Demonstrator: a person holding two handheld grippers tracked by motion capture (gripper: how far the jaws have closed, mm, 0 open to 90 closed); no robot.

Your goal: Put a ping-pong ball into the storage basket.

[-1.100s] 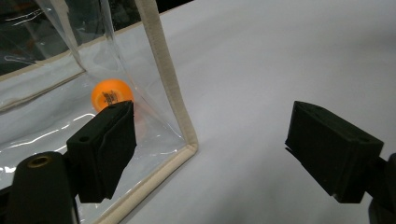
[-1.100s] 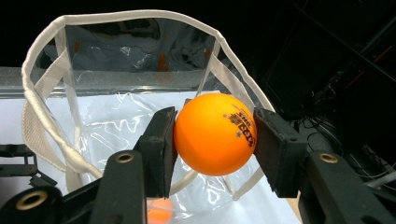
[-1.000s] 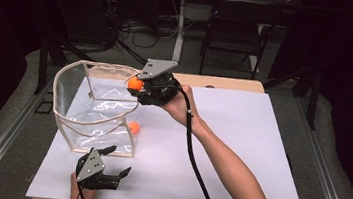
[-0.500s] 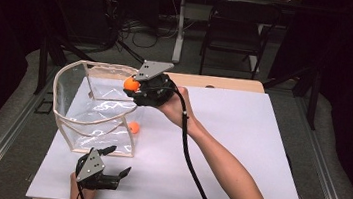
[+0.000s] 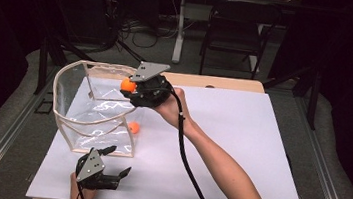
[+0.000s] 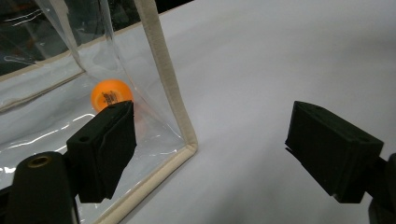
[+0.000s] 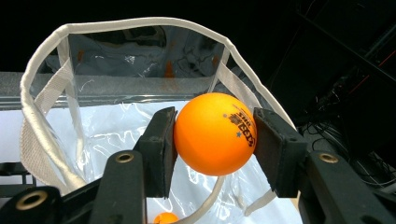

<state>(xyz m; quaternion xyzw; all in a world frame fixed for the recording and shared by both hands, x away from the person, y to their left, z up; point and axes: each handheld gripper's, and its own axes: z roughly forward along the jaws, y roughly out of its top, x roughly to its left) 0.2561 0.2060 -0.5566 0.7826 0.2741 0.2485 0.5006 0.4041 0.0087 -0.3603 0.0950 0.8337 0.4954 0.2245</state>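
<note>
I'm holding a small orange plastic ball (image 7: pixel 215 134) between my right gripper (image 5: pixel 133 88) fingers, over the rim of the clear plastic bag (image 5: pixel 92 120) — my left gripper (image 5: pixel 115 166) is resting wide apart on the white worktop (image 5: pixel 240 142).

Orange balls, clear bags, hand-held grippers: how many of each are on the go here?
Orange balls: 2, one in the right gripper as held ball, one as ball in the bag
Clear bag: 1
Grippers: 2, with the left gripper
Total: 5
</note>
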